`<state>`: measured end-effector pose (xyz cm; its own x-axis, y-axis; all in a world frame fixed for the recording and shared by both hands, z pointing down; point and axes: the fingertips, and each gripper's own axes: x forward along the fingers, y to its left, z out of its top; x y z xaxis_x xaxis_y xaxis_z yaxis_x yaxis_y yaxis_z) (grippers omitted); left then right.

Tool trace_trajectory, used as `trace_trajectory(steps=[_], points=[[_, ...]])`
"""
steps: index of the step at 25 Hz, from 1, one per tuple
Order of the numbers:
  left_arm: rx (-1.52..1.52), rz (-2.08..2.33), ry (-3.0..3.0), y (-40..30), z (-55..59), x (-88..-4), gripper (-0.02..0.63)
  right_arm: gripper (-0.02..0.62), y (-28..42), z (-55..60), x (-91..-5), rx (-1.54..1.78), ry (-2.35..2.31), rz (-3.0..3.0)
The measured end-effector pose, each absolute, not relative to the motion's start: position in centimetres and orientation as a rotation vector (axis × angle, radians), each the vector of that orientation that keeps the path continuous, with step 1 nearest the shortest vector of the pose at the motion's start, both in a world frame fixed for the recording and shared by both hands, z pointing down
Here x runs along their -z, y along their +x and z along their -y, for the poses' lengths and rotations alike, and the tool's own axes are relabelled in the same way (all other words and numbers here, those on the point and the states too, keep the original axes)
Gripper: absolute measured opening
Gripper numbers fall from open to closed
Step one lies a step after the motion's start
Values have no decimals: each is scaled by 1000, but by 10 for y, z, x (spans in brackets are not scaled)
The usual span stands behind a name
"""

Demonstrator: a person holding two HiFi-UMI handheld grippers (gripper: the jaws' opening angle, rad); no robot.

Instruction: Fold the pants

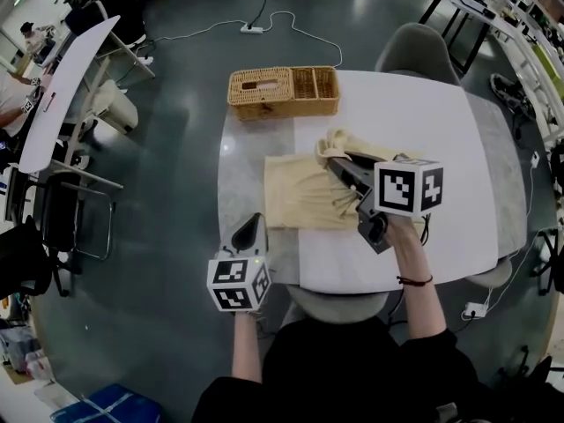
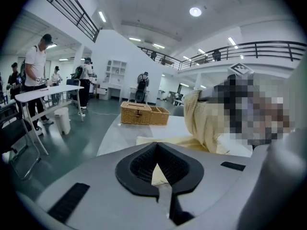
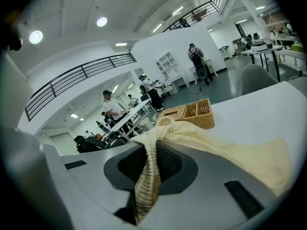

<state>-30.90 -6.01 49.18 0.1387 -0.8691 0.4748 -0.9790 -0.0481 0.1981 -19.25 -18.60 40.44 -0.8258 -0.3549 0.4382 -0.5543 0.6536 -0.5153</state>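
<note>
Cream pants lie partly spread in the middle of the white table. My right gripper is shut on their ribbed waistband and holds that end bunched and raised above the rest; the cloth drapes over the right jaw. In the left gripper view this lifted part of the pants hangs at the right. My left gripper hovers at the table's front left edge, just left of the pants' near corner. Its jaws stand together, with only a sliver of cream showing through the gap behind the pads.
A wicker basket with compartments stands at the table's far left edge. A grey chair is behind the table, and another chair is at the near side. People stand at desks to the left.
</note>
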Motion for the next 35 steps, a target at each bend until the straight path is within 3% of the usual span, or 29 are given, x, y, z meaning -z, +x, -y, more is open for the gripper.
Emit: trace_trajectory(steps=[19,35], points=[[-297,1717,1879,-334,53,-532,8,49,-272,186,-516,-945,773,2331],[-295,1691,1837,-340,46,-551,8,51,-293,177,-580,-954,826,2195]])
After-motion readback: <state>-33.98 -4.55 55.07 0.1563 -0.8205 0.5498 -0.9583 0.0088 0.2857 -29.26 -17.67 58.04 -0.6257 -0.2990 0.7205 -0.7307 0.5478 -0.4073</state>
